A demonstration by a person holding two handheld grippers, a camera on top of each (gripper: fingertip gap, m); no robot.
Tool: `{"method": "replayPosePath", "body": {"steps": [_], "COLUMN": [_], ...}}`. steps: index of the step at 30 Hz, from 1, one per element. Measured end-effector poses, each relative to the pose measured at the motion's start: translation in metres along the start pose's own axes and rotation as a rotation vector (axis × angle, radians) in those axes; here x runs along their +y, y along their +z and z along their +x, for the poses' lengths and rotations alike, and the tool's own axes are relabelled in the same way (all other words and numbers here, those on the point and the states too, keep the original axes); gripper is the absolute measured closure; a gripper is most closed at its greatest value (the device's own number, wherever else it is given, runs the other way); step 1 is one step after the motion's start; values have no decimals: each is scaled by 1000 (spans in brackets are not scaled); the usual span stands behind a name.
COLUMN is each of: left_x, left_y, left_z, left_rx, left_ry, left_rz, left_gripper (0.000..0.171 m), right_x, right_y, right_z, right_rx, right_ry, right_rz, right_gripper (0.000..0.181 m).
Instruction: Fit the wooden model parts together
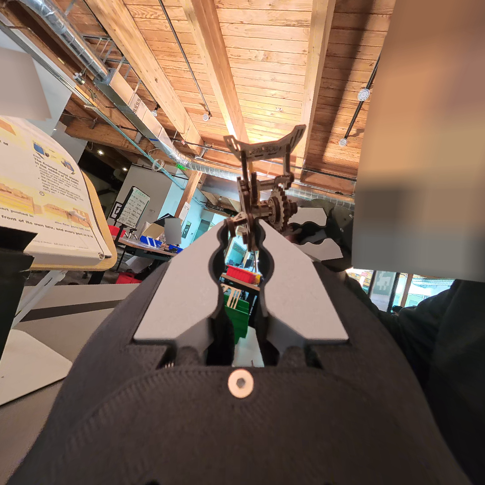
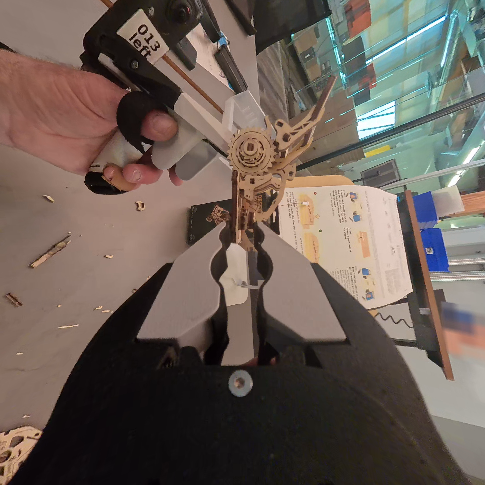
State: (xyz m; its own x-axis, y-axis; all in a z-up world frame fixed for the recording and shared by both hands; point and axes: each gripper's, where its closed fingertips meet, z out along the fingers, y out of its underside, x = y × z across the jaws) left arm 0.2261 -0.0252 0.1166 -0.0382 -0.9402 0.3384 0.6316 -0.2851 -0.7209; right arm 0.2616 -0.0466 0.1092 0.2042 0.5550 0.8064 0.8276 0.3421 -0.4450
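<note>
Scalloped grey fingers of the right gripper (image 2: pixel 242 231) clamp the flat base of a laser-cut wooden model (image 2: pixel 258 168), its toothed gear just beyond their tips. The left gripper (image 1: pixel 242 227) pinches the same model's dark-edged frame at its fingertips. Beyond the fingers, pale wood offcuts (image 2: pixel 49 253) dot the grey tabletop (image 2: pixel 91 236).

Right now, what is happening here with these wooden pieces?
A person holds the wooden model up in the air between two tools. The right hand-held gripper is shut on its lower end, and the left hand-held gripper is shut on it from another side. The gear is already mounted. Wood scraps lie on the grey table.
</note>
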Motion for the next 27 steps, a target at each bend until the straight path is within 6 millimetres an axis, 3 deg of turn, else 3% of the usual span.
{"method": "replayPosePath", "body": {"steps": [7, 17, 23, 27], "left_x": [2, 27, 30, 28], "left_y": [3, -2, -7, -15], "left_z": [-8, -21, -25, -31], "left_rx": [-83, -142, -151, -178], "left_ry": [-32, -121, -105, -107], "left_rz": [-39, -128, -153, -171], "left_gripper": [155, 155, 155, 155], "right_x": [3, 29, 33, 32], "right_y": [0, 11, 13, 14], "right_z": [2, -15, -19, -21], "right_rx": [-47, -67, -105, -141], "right_ry": [97, 189, 263, 315], "right_rz": [35, 57, 103, 150], "right_gripper": [160, 168, 152, 150]}}
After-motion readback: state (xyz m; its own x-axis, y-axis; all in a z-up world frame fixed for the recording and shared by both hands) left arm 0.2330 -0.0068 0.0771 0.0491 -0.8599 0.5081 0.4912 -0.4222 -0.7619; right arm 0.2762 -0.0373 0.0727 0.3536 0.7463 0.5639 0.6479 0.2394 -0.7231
